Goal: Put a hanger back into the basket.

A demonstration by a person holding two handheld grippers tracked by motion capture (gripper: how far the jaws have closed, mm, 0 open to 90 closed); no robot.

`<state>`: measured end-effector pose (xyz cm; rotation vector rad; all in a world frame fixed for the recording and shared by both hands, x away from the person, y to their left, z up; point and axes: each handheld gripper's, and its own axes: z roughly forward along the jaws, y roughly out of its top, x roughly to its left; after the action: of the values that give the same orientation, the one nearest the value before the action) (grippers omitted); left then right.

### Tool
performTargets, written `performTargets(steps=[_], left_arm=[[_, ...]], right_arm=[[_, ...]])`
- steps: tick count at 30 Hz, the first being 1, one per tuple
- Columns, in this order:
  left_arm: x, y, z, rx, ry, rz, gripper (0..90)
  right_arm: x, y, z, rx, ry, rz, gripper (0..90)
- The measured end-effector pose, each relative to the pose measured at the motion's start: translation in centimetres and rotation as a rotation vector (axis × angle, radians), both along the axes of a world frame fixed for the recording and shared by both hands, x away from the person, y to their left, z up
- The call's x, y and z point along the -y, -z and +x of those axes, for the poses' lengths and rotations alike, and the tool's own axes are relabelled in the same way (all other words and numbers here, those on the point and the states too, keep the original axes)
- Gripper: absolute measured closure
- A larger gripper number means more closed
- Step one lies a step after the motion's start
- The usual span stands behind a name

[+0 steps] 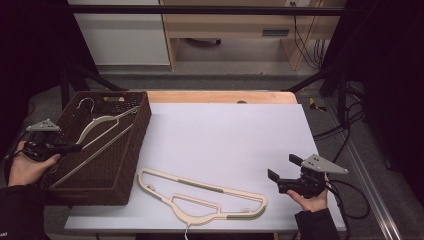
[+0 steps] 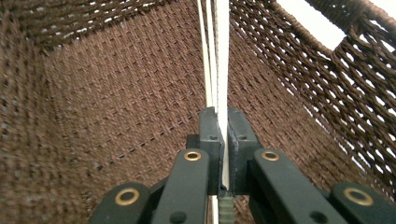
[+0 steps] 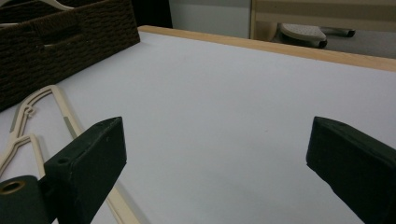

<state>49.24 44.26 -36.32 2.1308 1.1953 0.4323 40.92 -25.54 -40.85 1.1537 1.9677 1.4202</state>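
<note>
Cream hanger [image 2: 222,56] clamped in left gripper [image 2: 223,140] inside wicker basket [image 1: 131,150] at left, w/ right gripper [image 3: 217,154] wide open near right.

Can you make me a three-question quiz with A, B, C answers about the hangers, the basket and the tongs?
1. Where is the hanger that the left tongs grip?
A. In the basket
B. On the white mat
C. On the floor

2. How many hangers lie on the mat?
A. None
B. One
C. Three

3. How are the right tongs?
A. Shut on a hanger
B. Shut on nothing
C. Open, holding nothing

Answers:
1 A: the left gripper view shows the pads pinching the held hanger with the basket weave all round.
2 B: the high view shows a single cream mat hanger on the mat.
3 C: the right gripper view shows the jaws wide apart with bare mat between them.
</note>
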Motion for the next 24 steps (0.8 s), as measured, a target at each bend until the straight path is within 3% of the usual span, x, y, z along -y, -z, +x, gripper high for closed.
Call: performTargets(steps=[4,7,12,17,19,24], left_arm=[[-0.3,0.6,0.2,-0.039,-0.032,0.017,85.7],[-0.6,1.0,0.3,-0.056,-0.084,0.067,83.6],[-0.7,1.8,0.6,-0.096,-0.145,0.102,80.9],[-0.9,1.9,0.9,-0.100,-0.194,0.126,78.6],[-1.0,2.0,0.9,-0.076,-0.228,0.115,77.2],[-1.4,2.0,1.0,-0.091,-0.271,0.108,74.9]], right_arm=[[-0.1,0.0,0.0,-0.005,-0.002,0.002,5.3],[-0.1,0.1,0.0,-0.005,0.000,0.000,5.3],[-0.2,0.1,0.1,-0.008,-0.001,-0.002,5.2],[-0.3,0.2,0.1,-0.008,-0.008,-0.006,5.1],[-0.3,0.2,0.1,-0.009,-0.008,-0.007,5.1],[-0.2,0.2,0.1,-0.009,-0.009,-0.005,5.1]])
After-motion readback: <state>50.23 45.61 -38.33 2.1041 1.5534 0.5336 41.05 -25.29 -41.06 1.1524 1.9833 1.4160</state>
